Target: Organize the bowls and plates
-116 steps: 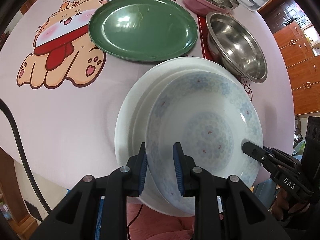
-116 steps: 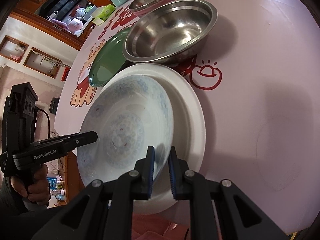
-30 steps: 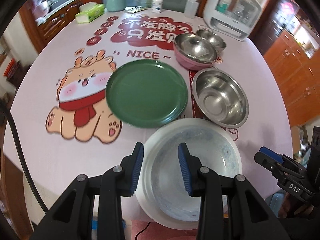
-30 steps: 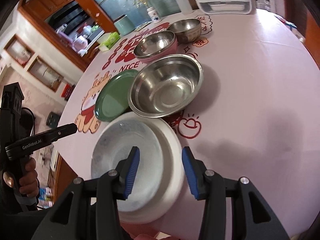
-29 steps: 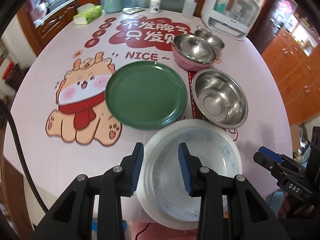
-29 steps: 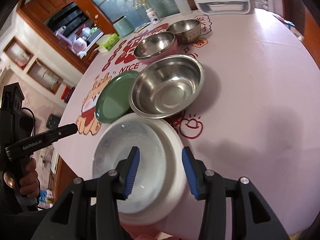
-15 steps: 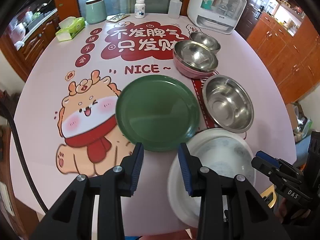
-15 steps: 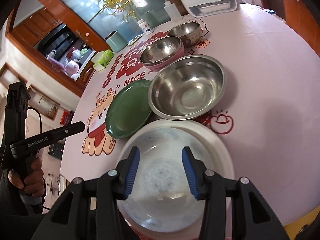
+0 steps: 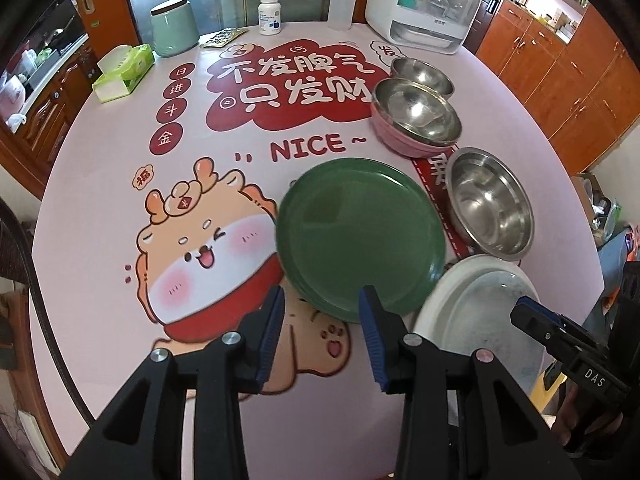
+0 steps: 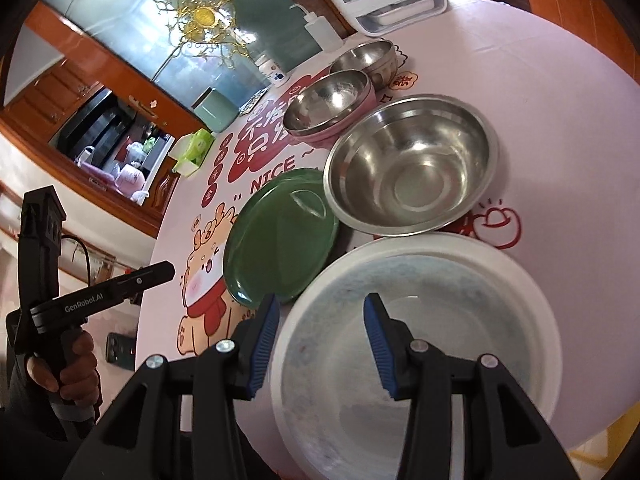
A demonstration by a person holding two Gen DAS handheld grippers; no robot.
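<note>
I stand at a round table [image 9: 100, 248] under a pink cartoon cloth, wooden cabinets [image 9: 560, 52] around the room. From left to right lie a green plate [image 9: 360, 236], a patterned bowl [image 9: 480, 320] nested in a white plate [image 9: 436, 300], and steel bowls [image 9: 488, 212] behind. My left gripper [image 9: 322, 338] hangs over the green plate's near edge, jaws opening and empty; my right gripper [image 10: 318, 346], jaws apart and empty, hovers above the patterned bowl.

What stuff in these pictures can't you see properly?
- Patterned bowl: its near rim is hidden by the right gripper in the right wrist view.
- White plate: cut off by the left gripper, left wrist view.
- Pill bottle label: too small to read.
</note>
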